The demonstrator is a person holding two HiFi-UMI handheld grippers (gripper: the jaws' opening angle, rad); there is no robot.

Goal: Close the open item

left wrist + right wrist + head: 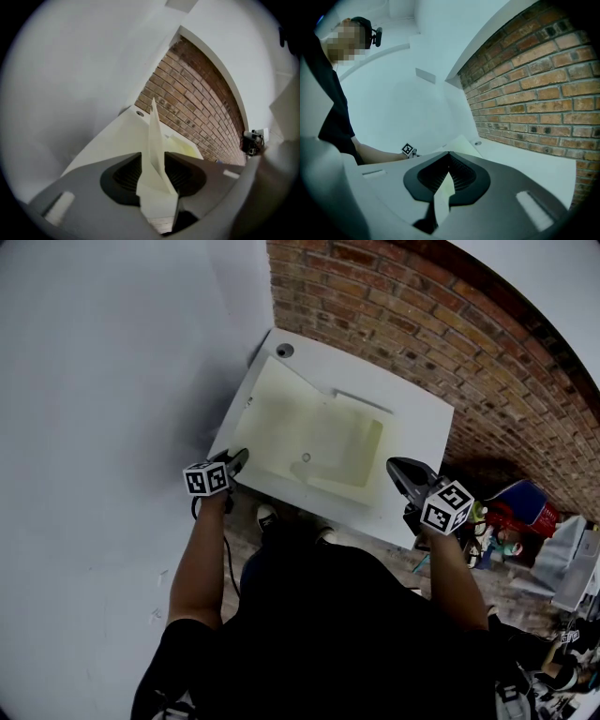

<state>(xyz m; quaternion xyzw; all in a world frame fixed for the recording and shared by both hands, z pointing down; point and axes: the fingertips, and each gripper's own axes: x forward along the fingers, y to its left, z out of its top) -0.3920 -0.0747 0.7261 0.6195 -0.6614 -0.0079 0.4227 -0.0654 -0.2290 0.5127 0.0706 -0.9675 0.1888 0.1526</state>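
The cream box [352,442] is lying open on the white table [417,409], its lid [277,413] folded out toward the table's left side. At the table's front left corner, the left gripper [238,458] is pinching the lid's edge between narrow-set fingers. At the table's front right edge, the right gripper [396,467] is pressing tip to tip, seemingly on a sliver of the box's wall. The closing looks to be just beginning: next the lid needs swinging across the table onto the box while the right steadies it.
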